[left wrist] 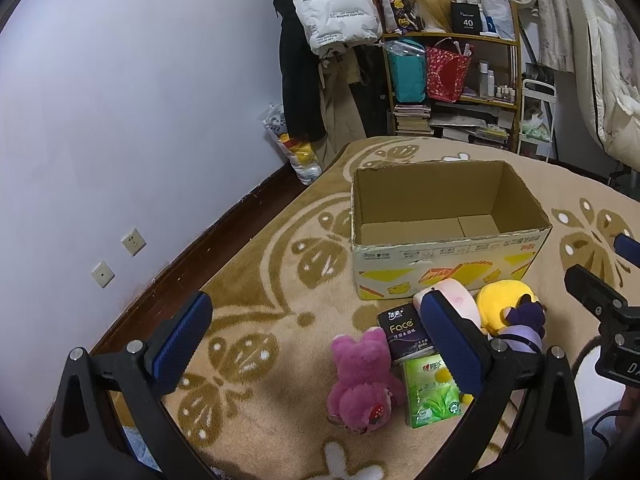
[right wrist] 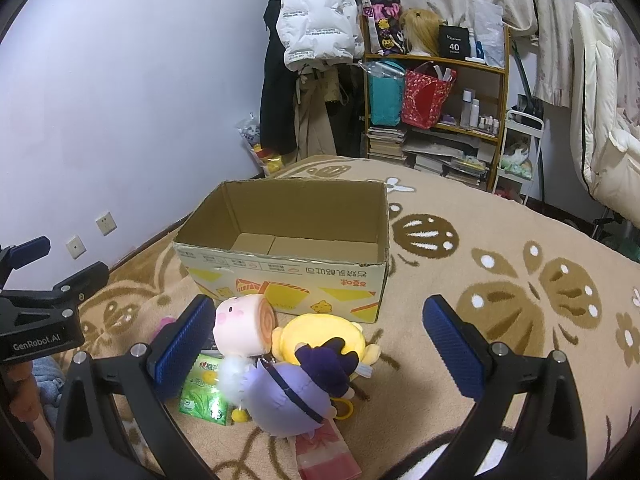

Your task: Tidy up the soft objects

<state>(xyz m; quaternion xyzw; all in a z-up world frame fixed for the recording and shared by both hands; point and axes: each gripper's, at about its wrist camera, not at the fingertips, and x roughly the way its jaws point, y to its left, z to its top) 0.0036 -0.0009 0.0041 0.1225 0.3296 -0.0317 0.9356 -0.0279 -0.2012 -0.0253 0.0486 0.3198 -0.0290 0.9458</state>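
patterned rug [right wrist: 500,264] carries cardboard box [right wrist: 288,284], plush toys [right wrist: 320,344], tissue packs [left wrist: 430,392].

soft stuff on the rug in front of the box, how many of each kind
Plush toys: 4 (pink bear, pink roll plush, yellow plush, purple doll)
Tissue packs: 2 (black pack, green pack)
Total: 6
Cardboard box: nothing in it.

A wooden shelf [right wrist: 436,92] stands against the far wall; a white puffer jacket [right wrist: 316,16] hangs just left of it, stacked books [right wrist: 386,144] at its base.
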